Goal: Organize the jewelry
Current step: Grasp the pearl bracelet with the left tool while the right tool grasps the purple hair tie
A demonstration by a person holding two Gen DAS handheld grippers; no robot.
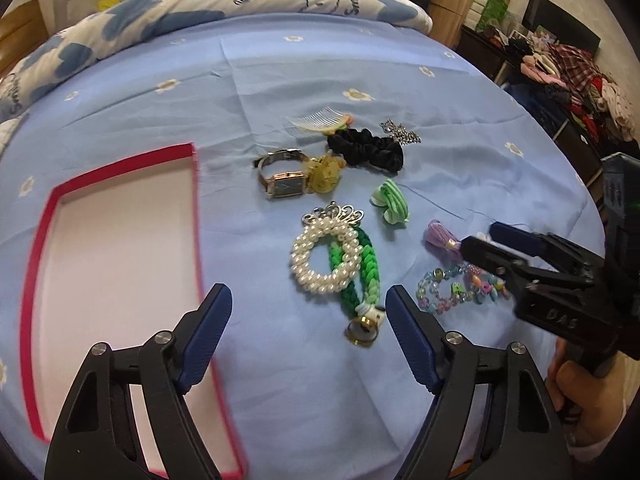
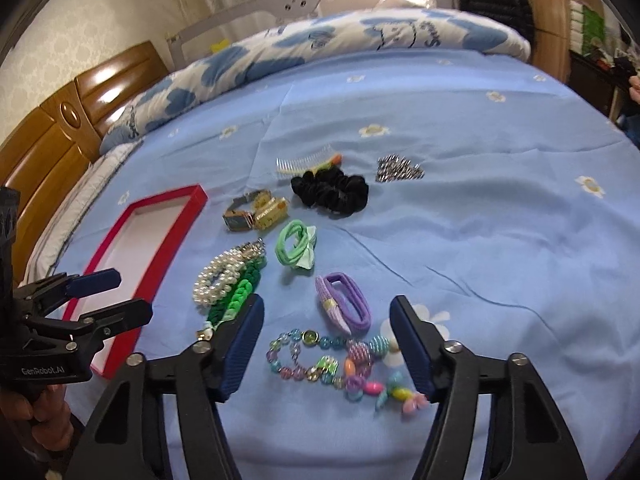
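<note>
Hovering with fingers spread wide and holding nothing, the left gripper is hanging over the blue flowered bedsheet, between the red-rimmed tray on its left and a pearl bracelet ahead. That bracelet is lying across a green braided band ending in a small gold charm. Beyond them, a gold square-faced watch is touching a yellow hair clip, with a black scrunchie, a clear comb and a silver chain farther back. A light green hair tie is sitting just right of the pearls.

The right gripper is also gaping wide and empty, its fingers straddling a multicoloured bead bracelet without touching it. A purple hair tie is lying just beyond the beads. The tray is standing empty, well left of the jewelry. A cloud-print quilt is bunching along the far side of the bed.
</note>
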